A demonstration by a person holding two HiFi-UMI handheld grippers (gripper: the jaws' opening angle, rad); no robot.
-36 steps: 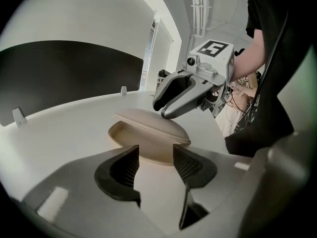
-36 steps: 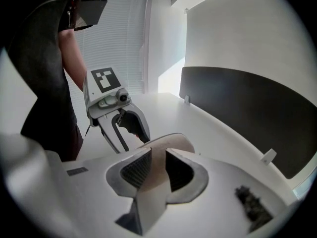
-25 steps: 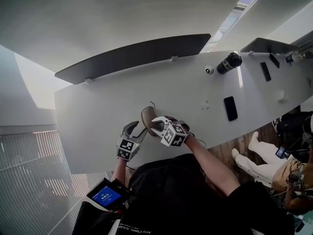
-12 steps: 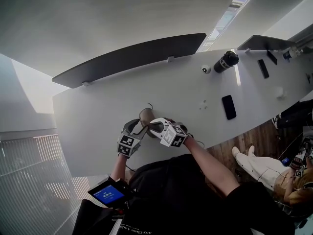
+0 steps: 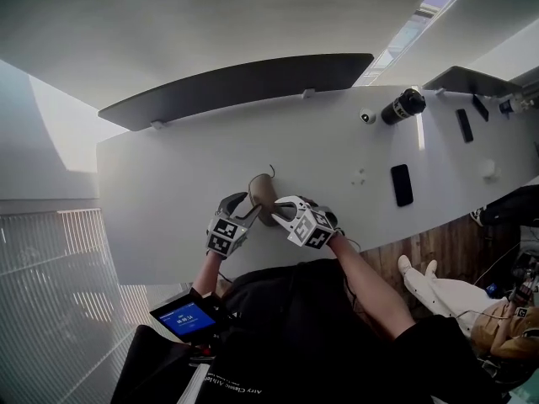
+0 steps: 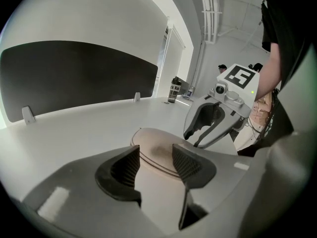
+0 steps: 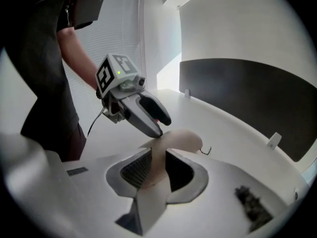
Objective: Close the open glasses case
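The tan glasses case (image 5: 262,194) lies on the white table (image 5: 168,192) near its front edge. In the left gripper view the case (image 6: 158,150) shows a seam round its rim, its lid lying low on the base. My left gripper (image 5: 243,212) is open, and its jaws (image 6: 157,163) straddle the case's near end without clamping it. My right gripper (image 5: 278,212) comes in from the other side. In the right gripper view its jaws (image 7: 157,171) are shut on a thin edge of the case (image 7: 173,140). The left gripper's fingertips (image 7: 154,129) rest at the top of the case.
A dark partition panel (image 5: 244,87) runs along the table's far edge. To the right lie a black bottle (image 5: 401,106), a small white round object (image 5: 367,116), a phone (image 5: 402,184) and another dark flat item (image 5: 464,125). A seated person's legs (image 5: 442,286) show beyond the table's right end.
My left gripper has moved up and right to the case, and its jaws now straddle it. The right gripper has kept its hold.
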